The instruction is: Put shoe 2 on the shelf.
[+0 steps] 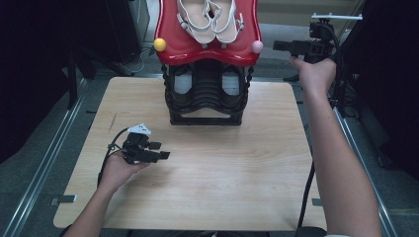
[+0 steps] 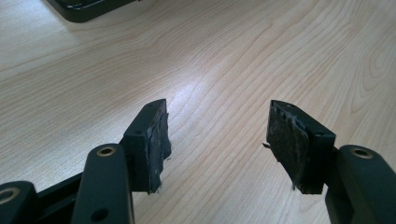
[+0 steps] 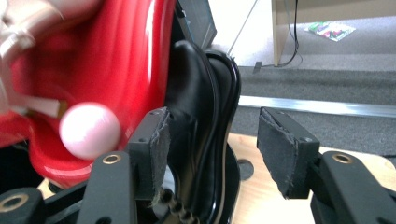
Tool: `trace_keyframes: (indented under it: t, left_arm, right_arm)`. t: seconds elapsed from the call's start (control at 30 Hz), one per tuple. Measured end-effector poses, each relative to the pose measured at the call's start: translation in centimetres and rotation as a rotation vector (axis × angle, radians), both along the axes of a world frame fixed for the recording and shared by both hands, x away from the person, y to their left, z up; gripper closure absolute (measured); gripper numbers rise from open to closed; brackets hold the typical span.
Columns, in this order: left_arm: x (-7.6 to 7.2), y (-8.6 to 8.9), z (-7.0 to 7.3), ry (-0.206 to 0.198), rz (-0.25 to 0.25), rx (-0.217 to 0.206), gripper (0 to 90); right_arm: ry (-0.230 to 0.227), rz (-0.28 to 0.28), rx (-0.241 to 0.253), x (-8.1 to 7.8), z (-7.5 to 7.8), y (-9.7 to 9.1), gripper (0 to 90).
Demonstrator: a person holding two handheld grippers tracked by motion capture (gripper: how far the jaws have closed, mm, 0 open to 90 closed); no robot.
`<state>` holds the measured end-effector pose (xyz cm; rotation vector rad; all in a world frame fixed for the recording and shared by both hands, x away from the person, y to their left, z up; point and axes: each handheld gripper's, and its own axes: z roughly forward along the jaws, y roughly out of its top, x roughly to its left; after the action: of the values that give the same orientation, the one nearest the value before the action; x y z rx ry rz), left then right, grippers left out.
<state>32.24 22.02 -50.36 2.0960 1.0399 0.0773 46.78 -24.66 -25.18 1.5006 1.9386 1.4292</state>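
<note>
Currently: approach step, judged. Right gripper (image 1: 280, 46), jaws wide and empty, held level just beside the red tray's (image 1: 170, 47) right end, near the pink ball (image 1: 257, 46). Sandals (image 1: 210, 19), white pair, lie on the tray, atop the black rack (image 1: 206, 98) at the table's (image 1: 222, 187) far edge. Left gripper (image 1: 160, 150), jaws apart, empty, hovers low over the table, well apart from the rack. Next move: swing inward over the rim toward the sandals. Obstacles: pink ball, raised tray lip. Yellow ball (image 1: 159, 44) at left end.
</note>
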Motion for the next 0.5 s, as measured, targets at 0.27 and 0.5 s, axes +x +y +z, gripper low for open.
trace_keyframes:
  t: [0.27,0.5]
  left_arm:
    - [0.0,0.0,0.0,0.001,0.004,-0.002,39.2]
    - [0.0,-0.1,-0.1,0.0,0.004,-0.005,39.2]
  right_arm:
    - [0.029,0.03,0.014,-1.2,-3.1,-0.5,44.2]
    - [0.047,0.08,0.032,-3.0,-5.8,-0.1,44.2]
